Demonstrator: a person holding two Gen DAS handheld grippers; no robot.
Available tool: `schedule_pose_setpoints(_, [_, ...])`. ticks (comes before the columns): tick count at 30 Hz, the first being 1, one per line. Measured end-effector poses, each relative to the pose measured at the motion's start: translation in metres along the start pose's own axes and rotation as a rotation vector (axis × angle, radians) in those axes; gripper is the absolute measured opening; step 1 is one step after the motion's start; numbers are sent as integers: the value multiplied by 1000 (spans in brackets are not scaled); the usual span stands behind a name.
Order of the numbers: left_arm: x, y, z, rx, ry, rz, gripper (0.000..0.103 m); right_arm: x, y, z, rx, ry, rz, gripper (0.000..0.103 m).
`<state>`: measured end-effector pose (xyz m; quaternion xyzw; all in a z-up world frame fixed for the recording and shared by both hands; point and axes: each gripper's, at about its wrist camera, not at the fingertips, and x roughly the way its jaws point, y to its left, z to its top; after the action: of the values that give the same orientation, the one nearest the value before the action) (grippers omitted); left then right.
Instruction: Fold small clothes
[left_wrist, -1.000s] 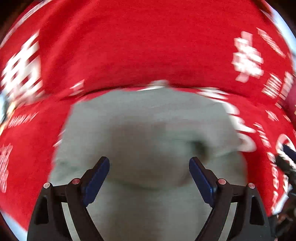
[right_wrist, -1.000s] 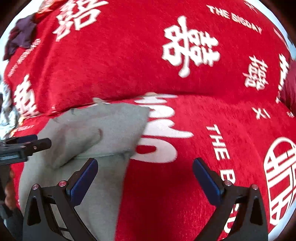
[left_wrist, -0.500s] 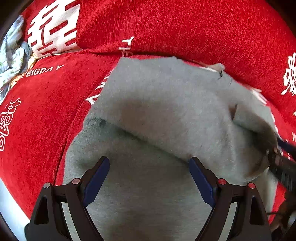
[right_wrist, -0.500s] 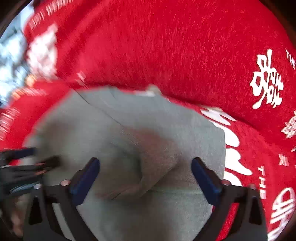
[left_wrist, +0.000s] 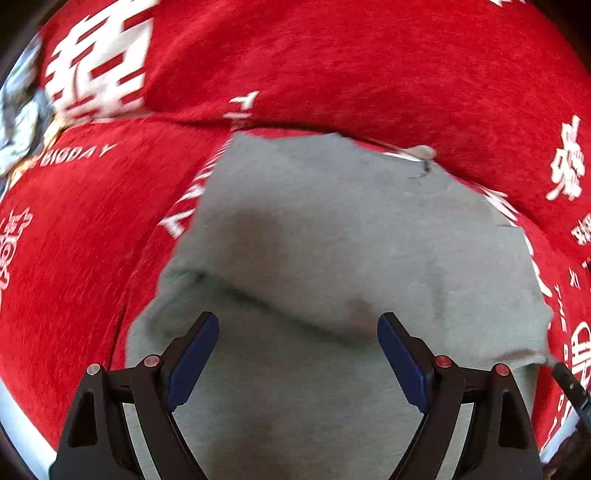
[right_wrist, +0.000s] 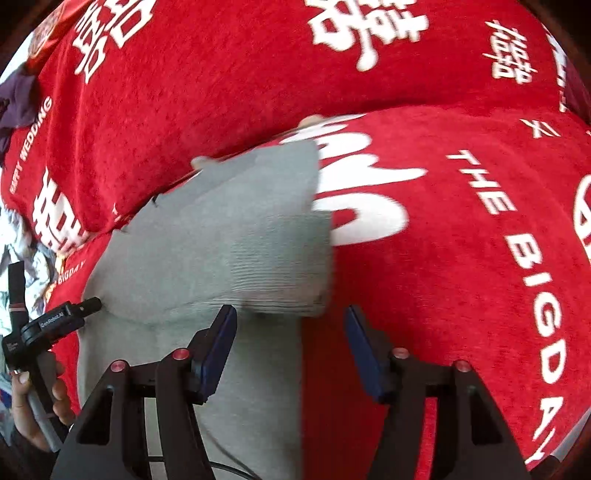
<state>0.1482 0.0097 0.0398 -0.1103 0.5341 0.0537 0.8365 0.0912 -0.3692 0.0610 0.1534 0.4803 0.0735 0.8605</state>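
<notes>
A small grey garment (left_wrist: 332, 236) lies partly folded on a red sofa cover with white lettering (left_wrist: 332, 66). My left gripper (left_wrist: 297, 354) is open and empty just above the garment's near part, its blue pads apart. In the right wrist view the garment (right_wrist: 229, 243) lies left of centre, its ribbed folded edge close in front of my right gripper (right_wrist: 290, 345). That gripper is open with a narrower gap, straddling the garment's right edge, and holds nothing.
The red cover (right_wrist: 461, 221) rises into a backrest behind the seat. A pile of other clothes (right_wrist: 16, 99) lies far left. The left gripper's body and the hand holding it (right_wrist: 37, 332) show at the right view's left edge.
The right gripper has swung right and drawn its fingers closer together. The garment's right side now lies folded flatter. The left gripper stays open over the garment.
</notes>
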Motion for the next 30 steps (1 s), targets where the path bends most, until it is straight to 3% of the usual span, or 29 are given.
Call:
schedule_pose_setpoints(4, [6, -5, 12, 31, -8, 20, 88, 8, -8, 9, 34, 24, 27, 65])
schedule_pose_setpoints(7, [24, 11, 20, -5, 38, 49, 88, 21, -16, 11, 82, 44, 49, 65])
schedule_pose_setpoints(8, [33, 20, 22, -24, 65, 62, 93, 25, -15, 13, 85, 48, 64, 62])
schedule_pose_setpoints(9, [37, 32, 23, -59, 76, 25, 97, 28, -12, 15, 70, 52, 90, 40])
schedule_pose_setpoints(10, [37, 42, 24, -91, 68, -2, 97, 30, -8, 17, 53, 66, 110, 23])
schedule_pose_setpoints(11, [36, 48, 24, -101, 66, -7, 96, 32, 0, 19, 27, 77, 115, 18])
schedule_pose_setpoints(13, [34, 54, 25, -105, 72, -22, 96, 27, 18, 19, -60, 52, 106, 18])
schedule_pose_setpoints(15, [32, 50, 24, -88, 75, 2, 96, 28, 36, 16, -173, 50, 31, 18])
schedule_pose_setpoints(17, [25, 43, 22, -68, 63, 33, 96, 33, 36, 15, -199, 79, -34, 18])
schedule_pose_setpoints(20, [0, 37, 17, -31, 11, 26, 96, 27, 18, 16, -145, 116, -85, 42])
schedule_pose_setpoints(24, [-22, 27, 13, -31, -31, -36, 96, -5, 15, 23, -183, 6, -167, 46])
schedule_pose_setpoints(26, [-21, 6, 11, 13, -31, -63, 96, -13, 27, 30, -217, -31, -147, 46])
schedule_pose_setpoints(28, [-16, -16, 5, 89, -28, -53, 96, -9, 49, 34, -263, -29, -103, 53])
schedule_pose_setpoints(30, [2, -37, -5, 172, 5, -14, 96, 6, 76, 30, -345, -2, -61, 72])
